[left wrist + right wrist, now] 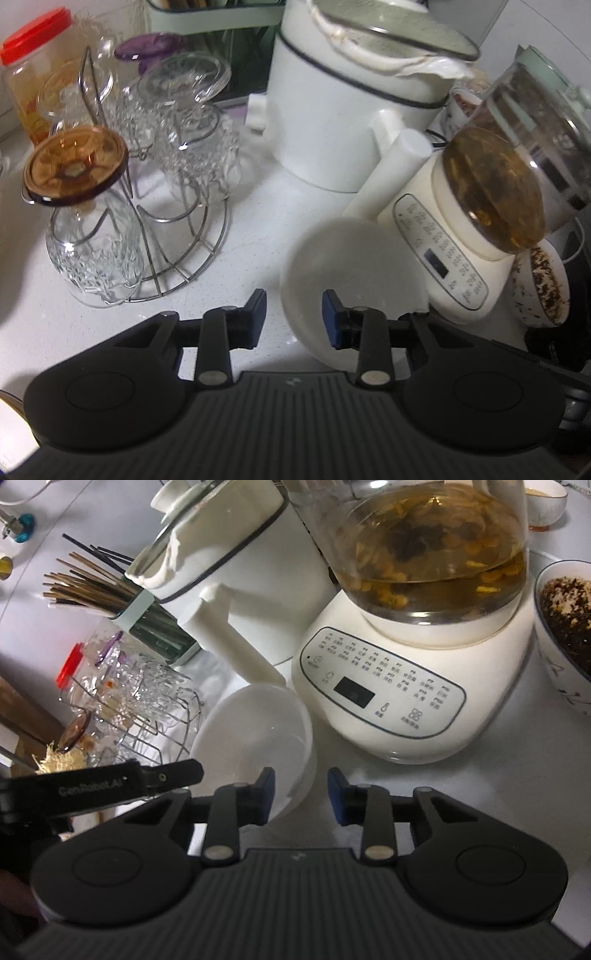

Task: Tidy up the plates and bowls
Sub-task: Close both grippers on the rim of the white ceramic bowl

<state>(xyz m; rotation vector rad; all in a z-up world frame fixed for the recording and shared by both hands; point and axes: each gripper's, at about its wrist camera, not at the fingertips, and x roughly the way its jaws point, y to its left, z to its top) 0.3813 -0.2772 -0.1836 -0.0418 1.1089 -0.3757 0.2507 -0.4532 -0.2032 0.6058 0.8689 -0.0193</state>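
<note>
The white bowl [351,284] loses its near rim behind the left tongs [294,319] in the left wrist view; in the right wrist view the right tongs [301,795] cover its near edge too. Whether either pad touches it cannot be told. The speckled bowl [561,635] is cut by the right edge, and so is its patterned side. The glass kettle [432,550] runs off the top, lid unseen (its contents are a dark blur). The panel lettering on the kettle base [384,690] is too small to read. The red-lidded jar [33,70] is clipped at the left edge.
</note>
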